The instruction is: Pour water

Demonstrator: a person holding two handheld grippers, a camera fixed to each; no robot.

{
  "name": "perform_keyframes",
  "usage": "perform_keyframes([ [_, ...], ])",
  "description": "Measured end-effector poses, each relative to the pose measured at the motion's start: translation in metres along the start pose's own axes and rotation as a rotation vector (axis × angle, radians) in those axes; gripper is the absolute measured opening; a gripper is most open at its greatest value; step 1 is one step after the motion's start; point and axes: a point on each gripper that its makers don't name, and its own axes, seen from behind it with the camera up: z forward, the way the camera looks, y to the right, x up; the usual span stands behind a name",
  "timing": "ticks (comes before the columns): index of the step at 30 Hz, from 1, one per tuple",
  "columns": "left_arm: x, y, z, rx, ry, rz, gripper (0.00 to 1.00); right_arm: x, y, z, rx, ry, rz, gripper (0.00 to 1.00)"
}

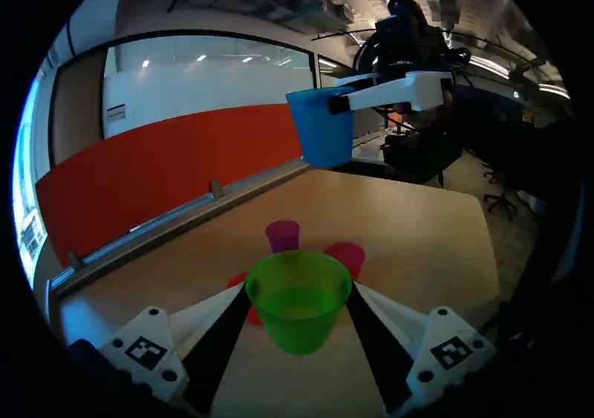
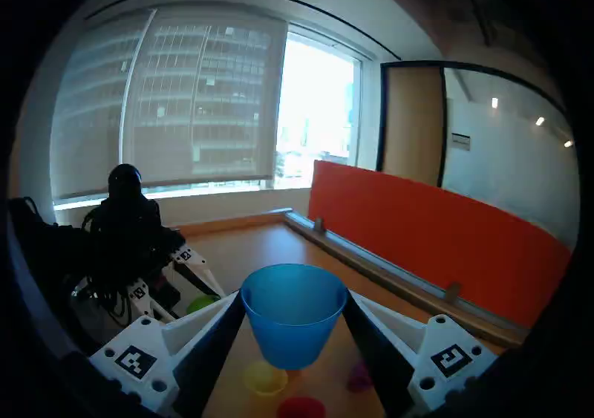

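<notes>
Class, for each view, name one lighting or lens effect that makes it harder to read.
Right gripper view: the bright window glares white, leaving the person a dark silhouette. Left gripper view: fisheye bows the orange partition wall.

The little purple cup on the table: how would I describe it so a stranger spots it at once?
Find the long orange partition wall running along the pale wooden table. On the table, just behind the translucent green plastic cup held in the jaws, stands the small purple plastic cup. It is the only purple one, narrower than the pink-red plastic cup beside it.
</notes>
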Motion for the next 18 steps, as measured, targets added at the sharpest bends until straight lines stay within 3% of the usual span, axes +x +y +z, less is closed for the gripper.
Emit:
perform_keyframes([
  [18, -0.032, 0.004, 0.01, -0.022, -0.112, 0.011, 0.87, -0.06, -0.003, -0.013, 0.018, -0.1, 0.003, 0.94],
])
